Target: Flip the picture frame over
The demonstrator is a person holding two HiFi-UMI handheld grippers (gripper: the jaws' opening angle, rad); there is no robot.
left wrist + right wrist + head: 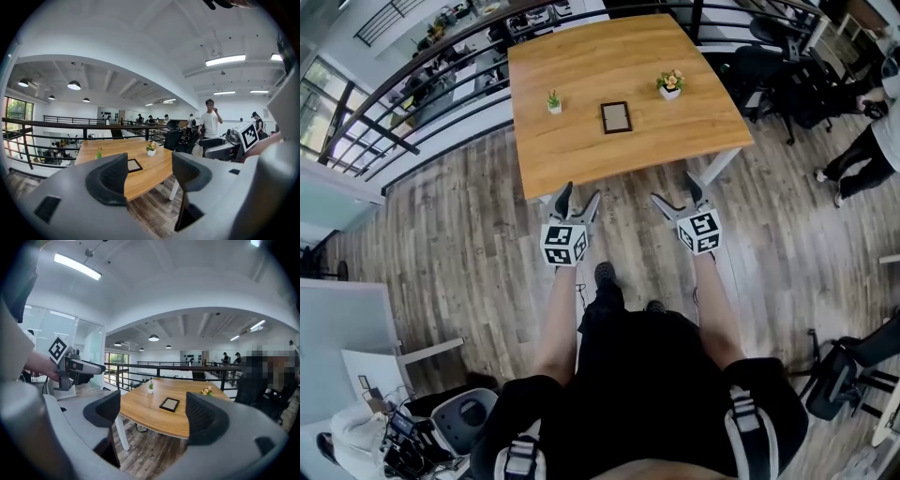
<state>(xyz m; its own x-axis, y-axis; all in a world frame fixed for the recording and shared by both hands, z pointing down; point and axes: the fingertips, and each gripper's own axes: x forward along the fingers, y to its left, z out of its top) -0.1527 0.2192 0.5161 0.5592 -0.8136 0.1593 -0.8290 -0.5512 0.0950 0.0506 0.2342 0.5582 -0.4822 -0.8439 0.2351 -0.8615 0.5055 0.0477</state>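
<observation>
Pic frame (616, 117) well beyond both jaws

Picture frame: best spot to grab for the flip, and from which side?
Probably its near short edge. The picture frame lies flat on the table, so only the thin rim offers a pinch. Come in low from the table's near side, toward the person; the green plant and flower pot flank it left and right.

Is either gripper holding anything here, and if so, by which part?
Nothing is held. The left gripper and right gripper both show jaws apart and empty, short of the table; the picture frame lies untouched on it.
</observation>
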